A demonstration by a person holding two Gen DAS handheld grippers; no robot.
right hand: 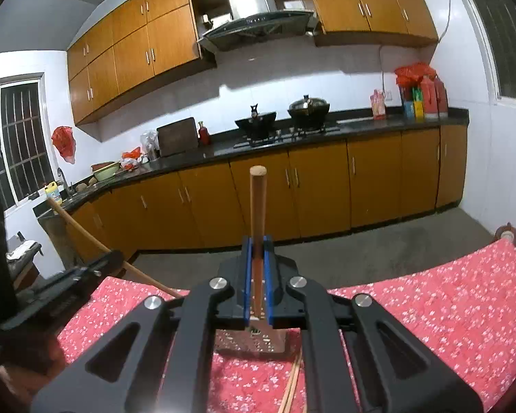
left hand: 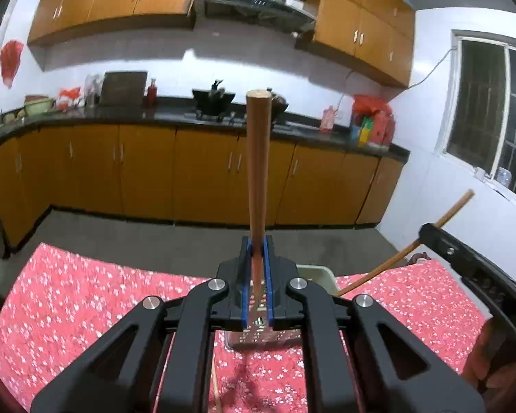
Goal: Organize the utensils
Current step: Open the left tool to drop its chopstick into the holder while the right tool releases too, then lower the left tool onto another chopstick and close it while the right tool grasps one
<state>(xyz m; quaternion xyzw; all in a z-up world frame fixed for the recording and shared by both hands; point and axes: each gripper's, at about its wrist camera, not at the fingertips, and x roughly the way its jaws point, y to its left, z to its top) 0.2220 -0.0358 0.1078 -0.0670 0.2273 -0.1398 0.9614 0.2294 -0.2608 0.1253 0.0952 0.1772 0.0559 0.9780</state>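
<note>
My left gripper is shut on a wooden chopstick that sticks up and forward from its blue pads. Under the jaws stands a perforated metal utensil holder on the red flowered tablecloth. My right gripper is shut on a second wooden chopstick, held the same way over the perforated holder. Each gripper shows in the other's view: the right one with its chopstick, the left one with its chopstick.
Loose chopsticks lie on the cloth near me, and one more. A pale tub stands behind the holder. Beyond the table edge are grey floor, orange cabinets and a dark counter with pots.
</note>
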